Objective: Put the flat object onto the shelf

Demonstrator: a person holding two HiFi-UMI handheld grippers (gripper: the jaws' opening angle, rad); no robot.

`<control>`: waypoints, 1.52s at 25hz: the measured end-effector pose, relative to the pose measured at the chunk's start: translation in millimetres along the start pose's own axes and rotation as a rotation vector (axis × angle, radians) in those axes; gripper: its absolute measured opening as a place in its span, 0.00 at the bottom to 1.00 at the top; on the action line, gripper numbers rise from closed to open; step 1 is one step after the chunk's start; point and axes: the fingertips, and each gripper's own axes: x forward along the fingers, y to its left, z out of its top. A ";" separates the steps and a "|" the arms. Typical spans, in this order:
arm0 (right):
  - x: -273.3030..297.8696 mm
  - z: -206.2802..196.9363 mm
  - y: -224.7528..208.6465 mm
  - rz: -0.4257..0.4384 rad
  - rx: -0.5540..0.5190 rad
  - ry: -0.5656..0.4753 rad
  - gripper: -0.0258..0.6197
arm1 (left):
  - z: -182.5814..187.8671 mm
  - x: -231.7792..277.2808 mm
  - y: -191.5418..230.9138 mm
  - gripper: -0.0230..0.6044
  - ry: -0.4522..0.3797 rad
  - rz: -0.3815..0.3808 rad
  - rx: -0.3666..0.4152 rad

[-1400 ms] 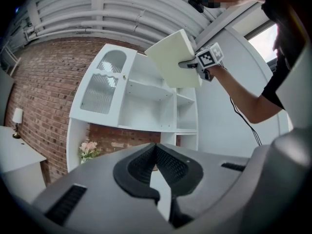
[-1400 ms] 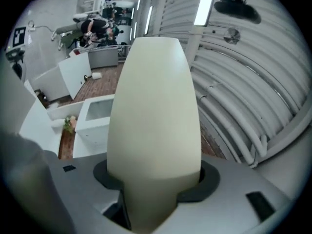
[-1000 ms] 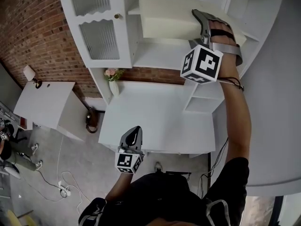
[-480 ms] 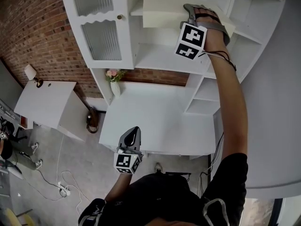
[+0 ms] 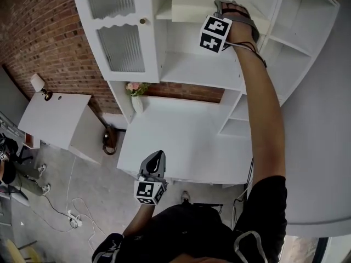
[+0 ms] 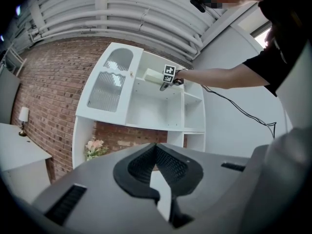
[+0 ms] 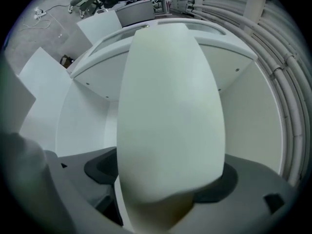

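Your left gripper hangs low by your body, clenched on nothing, its tips pointing over the front edge of the white desk. It has no part in this step.

Higher up, at the end of your outstretched arm, the right gripper is at the upper board of the shelf. Its jaws are opening, and the near end of the flat object sits between them with the pads no longer seeming to bite. The pale slab reaches away from you into the middle compartment and looks to be lying on that board, its front part nearest you. So the step in hand is the release, and the task reads as nearly finished.

For the next move, draw the right gripper straight back along the slab's length, keeping the jaws wide so neither pad drags it forward off the board. Whether it needs a further push inward I cannot tell.

Beyond your hands, the shelf unit is white with a ribbed-glass door on its left side, and a small vase of flowers stands at the desk's back corner. Behind is a brick wall. Off to the left there is a low white table with a lamp, and cables trail across the grey floor.
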 end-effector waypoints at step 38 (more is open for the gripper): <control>-220.5 -0.9 109.1 -0.123 0.834 -0.613 0.64 | -1.8 -35.4 -6.9 0.05 0.010 -0.007 -0.035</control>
